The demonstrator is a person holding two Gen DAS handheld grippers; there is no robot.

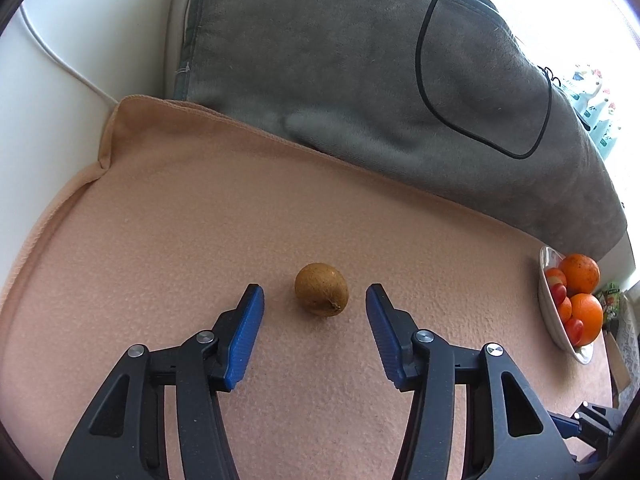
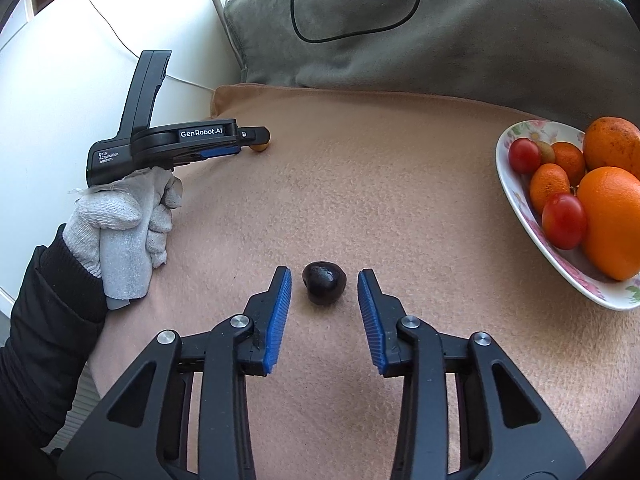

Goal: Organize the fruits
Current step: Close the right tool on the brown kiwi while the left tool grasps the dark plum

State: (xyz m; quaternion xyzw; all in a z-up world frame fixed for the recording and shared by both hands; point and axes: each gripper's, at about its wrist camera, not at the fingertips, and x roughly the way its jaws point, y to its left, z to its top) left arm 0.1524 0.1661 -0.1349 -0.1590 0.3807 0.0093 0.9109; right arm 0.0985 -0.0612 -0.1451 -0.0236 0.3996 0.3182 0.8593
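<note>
Both claws spread: left gripper (image 1: 315, 294) brackets the brown kiwi (image 1: 321, 289) lying dead ahead on the peach cloth (image 1: 160, 240); right gripper (image 2: 324, 280) likewise straddles the dark fruit (image 2: 324, 282), bowl (image 2: 505, 184) off right.

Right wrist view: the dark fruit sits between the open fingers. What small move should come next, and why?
Probably close the right gripper on the dark fruit. It lies on the peach cloth between the blue pads, with gaps on both sides, so nothing is gripped yet. The bowl of fruit waits to the right.
</note>
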